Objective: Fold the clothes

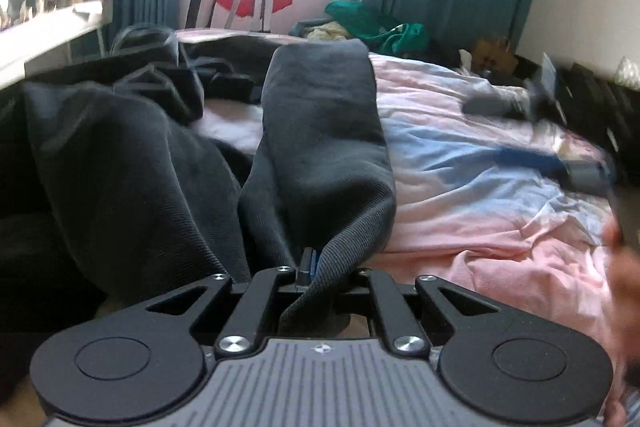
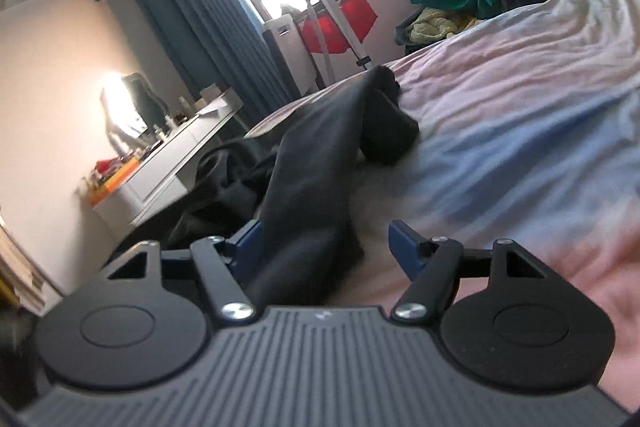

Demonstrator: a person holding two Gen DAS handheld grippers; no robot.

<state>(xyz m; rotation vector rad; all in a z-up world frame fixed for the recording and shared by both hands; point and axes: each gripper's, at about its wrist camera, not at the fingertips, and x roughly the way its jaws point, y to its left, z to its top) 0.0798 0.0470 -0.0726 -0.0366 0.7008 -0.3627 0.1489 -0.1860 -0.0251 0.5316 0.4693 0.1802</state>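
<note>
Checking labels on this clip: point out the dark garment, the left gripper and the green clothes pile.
dark garment (image 1: 320, 131), left wrist view, raised fold.
left gripper (image 1: 306, 265), left wrist view, closed fingertips pinching fabric.
green clothes pile (image 1: 376, 23), left wrist view, middle of heap.

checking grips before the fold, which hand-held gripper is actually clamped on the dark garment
The left hand-held gripper: its jaws are shut on the dark garment. The right hand-held gripper stands open, cloth merely lying between its fingers.

The left gripper (image 1: 308, 265) has its jaws pinched together on a fold of dark cloth (image 1: 320, 147), while the right gripper (image 2: 326, 247) is tilted with its blue fingers (image 2: 404, 239) spread wide apart, cloth lying against the left one.
</note>
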